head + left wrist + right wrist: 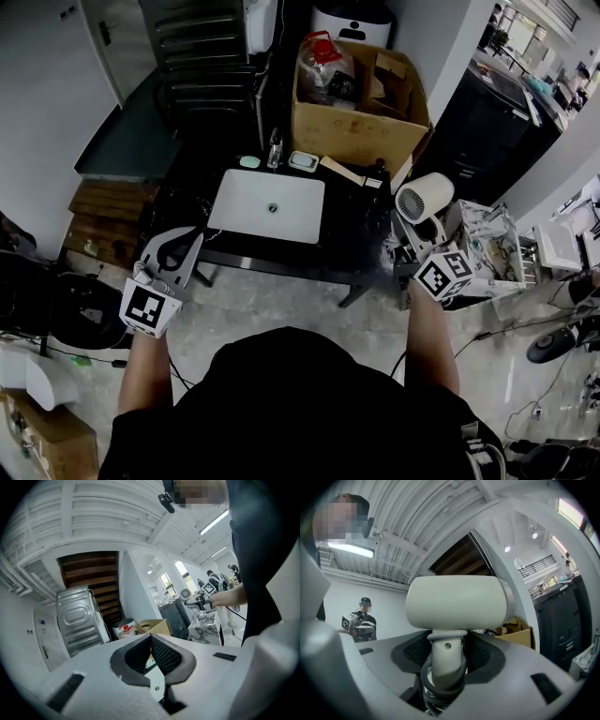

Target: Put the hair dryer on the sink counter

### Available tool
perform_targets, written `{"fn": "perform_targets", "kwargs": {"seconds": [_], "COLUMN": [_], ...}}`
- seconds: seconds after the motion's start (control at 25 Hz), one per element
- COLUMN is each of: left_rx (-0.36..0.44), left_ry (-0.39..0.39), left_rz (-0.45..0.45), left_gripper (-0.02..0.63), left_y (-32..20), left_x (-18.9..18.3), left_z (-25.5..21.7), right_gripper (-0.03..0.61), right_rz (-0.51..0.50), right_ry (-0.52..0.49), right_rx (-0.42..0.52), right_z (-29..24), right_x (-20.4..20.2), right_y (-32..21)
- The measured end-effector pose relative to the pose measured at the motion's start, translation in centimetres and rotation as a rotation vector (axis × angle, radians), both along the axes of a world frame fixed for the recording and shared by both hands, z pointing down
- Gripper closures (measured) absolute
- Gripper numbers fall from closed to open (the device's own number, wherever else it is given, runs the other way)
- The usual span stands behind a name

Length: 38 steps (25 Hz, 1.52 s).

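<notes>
The white hair dryer (pixel 424 198) is held upright off the right end of the black table (pixel 361 246). My right gripper (pixel 422 231) is shut on its handle. In the right gripper view the dryer's head (pixel 457 603) fills the middle, and the handle (pixel 446 660), with grey cord wound round its lower part, is clamped between the dark pads of the right gripper (pixel 446 645). My left gripper (pixel 180 246) hovers at the table's left front corner. In the left gripper view my left gripper (pixel 151 637) is shut, its pads meeting at the tip with nothing between them.
A closed silver laptop (pixel 267 206) lies on the table, with a large open cardboard box (pixel 361 103) behind it. A white marbled stand (pixel 487 246) is at the right. A metal washing machine (pixel 77 620) stands beyond the table. A person with a cap (pixel 365 616) stands far off.
</notes>
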<state>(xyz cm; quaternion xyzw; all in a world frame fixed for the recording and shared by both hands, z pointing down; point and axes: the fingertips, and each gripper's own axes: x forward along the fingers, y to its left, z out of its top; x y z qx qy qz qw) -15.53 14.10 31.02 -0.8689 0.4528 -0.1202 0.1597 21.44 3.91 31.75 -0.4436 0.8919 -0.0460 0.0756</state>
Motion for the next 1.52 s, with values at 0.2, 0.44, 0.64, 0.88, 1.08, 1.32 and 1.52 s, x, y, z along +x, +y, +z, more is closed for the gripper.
{"fn": "perform_targets", "kwargs": {"seconds": [0.2,0.44,0.64,0.88,1.08,1.32,1.52], "left_rx": [-0.024,-0.055,-0.098,-0.109,-0.098,-0.094,-0.099], "left_ry": [-0.037,-0.012,0.015,0.034,0.041,0.051,0.061], "left_rz": [-0.003,-0.033,-0.011,0.061,0.115,0.146,0.175], "left_gripper": [0.598,0.598,0.598,0.598,0.598,0.598,0.598], "left_y": [0.0,-0.9,-2.8,-7.1,-10.7,-16.0,-20.5], "left_x": [1.8,0.8,0.7,2.2,2.7,0.6,-0.8], "left_z": [0.3,0.9,3.2,3.9,3.9,4.4,4.8], "right_gripper": [0.364,0.364,0.364,0.364,0.364,0.364,0.364], "right_rz": [-0.012,-0.001,0.012,0.053,0.096,0.142,0.181], "right_ry": [-0.011,0.005,0.030,0.056,0.076,0.088,0.085], "right_rx": [-0.009,-0.050,-0.072,-0.104,-0.118,-0.132,-0.131], "right_z": [0.9,2.5,3.1,3.4,3.8,3.9,3.5], "right_x": [0.8,1.0,0.7,0.9,1.1,-0.1,-1.5], "right_y": [-0.7,-2.8,-4.0,-5.6,-8.0,-11.4,-14.6]}}
